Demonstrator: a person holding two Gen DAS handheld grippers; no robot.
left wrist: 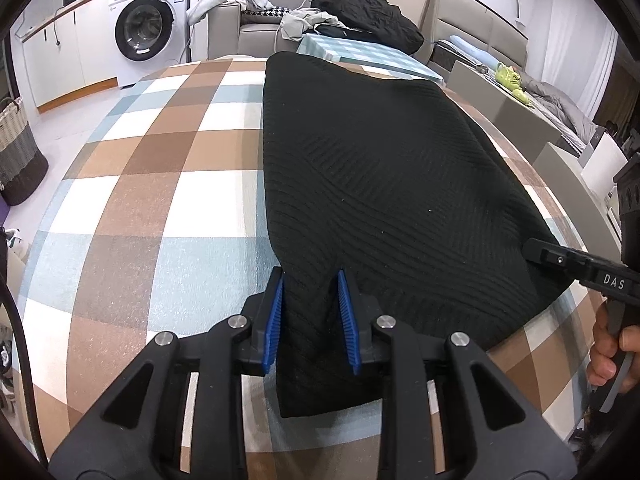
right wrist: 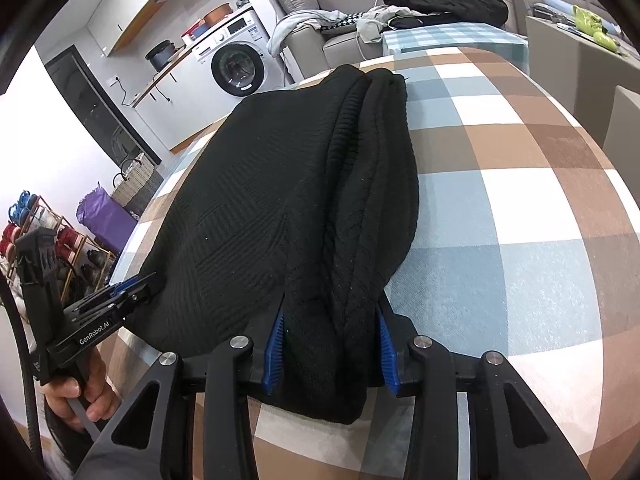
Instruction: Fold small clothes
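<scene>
A black ribbed knit sweater lies lengthwise on the checked tablecloth, its long sides folded inward. My left gripper is shut on the sweater's near left corner, with bunched fabric pressed between the blue pads. In the right wrist view the sweater shows stacked folds along its right side. My right gripper is shut on the thick near right corner. Each gripper shows in the other's view, the right gripper and the left gripper, both at the near hem and held by a hand.
A second pile of black clothing sits on a blue checked surface beyond the table's far end, by a grey sofa. A washing machine and a woven basket stand on the left. Grey chair backs line the table's right side.
</scene>
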